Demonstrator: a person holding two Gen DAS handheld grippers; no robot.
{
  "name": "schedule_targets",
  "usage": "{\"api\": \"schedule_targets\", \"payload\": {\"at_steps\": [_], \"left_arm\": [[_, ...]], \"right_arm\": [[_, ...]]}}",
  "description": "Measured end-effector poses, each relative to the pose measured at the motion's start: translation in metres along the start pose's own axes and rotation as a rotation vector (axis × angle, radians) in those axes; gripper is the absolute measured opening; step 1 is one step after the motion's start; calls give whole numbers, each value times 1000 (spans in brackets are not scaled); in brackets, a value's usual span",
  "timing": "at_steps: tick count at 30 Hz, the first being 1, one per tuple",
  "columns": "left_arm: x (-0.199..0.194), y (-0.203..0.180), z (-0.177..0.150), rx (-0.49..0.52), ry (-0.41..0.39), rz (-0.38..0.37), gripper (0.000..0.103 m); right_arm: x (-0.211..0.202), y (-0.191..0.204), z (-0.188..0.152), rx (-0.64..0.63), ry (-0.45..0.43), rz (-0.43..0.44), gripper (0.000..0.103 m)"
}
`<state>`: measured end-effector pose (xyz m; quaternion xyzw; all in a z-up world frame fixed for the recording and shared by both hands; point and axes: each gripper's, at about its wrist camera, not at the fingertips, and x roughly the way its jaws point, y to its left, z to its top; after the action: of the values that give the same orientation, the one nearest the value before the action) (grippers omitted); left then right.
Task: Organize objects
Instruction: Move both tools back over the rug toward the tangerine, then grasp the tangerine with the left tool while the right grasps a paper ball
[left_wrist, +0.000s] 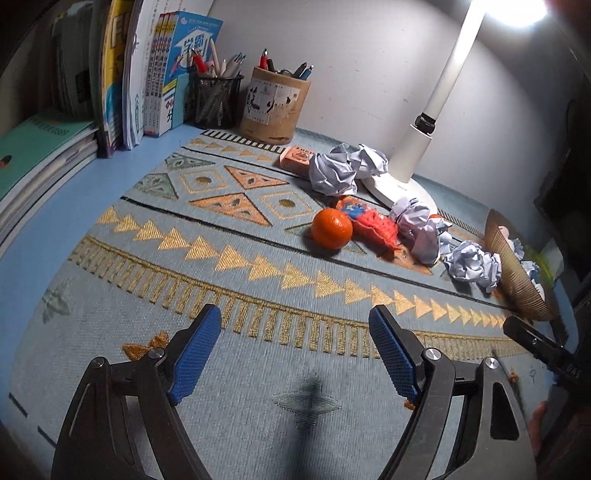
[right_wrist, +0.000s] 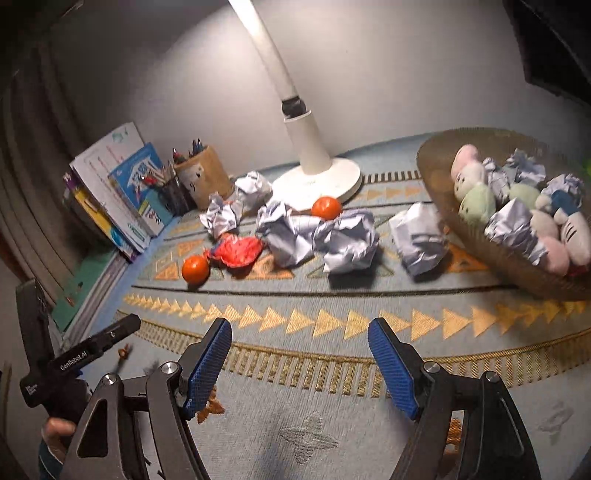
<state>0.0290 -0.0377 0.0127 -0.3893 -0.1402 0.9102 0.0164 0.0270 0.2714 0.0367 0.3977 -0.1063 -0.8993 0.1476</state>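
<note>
On the patterned mat, a tangerine lies beside a red net bag. A second tangerine sits by the lamp base. Several crumpled paper balls are scattered around them. A woven basket at the right holds plush toys and more paper. My left gripper is open over bare mat, well short of the tangerine. My right gripper is also open with nothing between its fingers, in front of the paper balls.
Books stand and lie at the left. Next to them are a mesh pen cup and a tan pen holder, with a pink eraser box in front. The white lamp's stem rises at the back.
</note>
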Motion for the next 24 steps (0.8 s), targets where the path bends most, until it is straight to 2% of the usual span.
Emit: {"api": "schedule_targets", "payload": {"at_steps": [3,6,12,15,19,21,24], "left_arm": [[10,0,-4,-13,64,8,81],[8,-4,-4,9,52,-4,81],[11,-15,4,64,79,-38,81],[14,-28,28,110,77,-40,81],[39,-42,59,195,93,-18,81],[60,-42,66,214,112,38,81],[82,-43,72,218,141,9,81]], "right_arm": [[15,-3,-12,-16,33,-32,75],[14,-2,-9,-29,12,-34,75],[21,4,-1,-54,84,4,75],[24,25,22,-128,135,-16,75],[32,50,62,-239,76,-69,75],[49,51,76,-243,73,-89,75],[76,46,89,-224,97,-77,75]]}}
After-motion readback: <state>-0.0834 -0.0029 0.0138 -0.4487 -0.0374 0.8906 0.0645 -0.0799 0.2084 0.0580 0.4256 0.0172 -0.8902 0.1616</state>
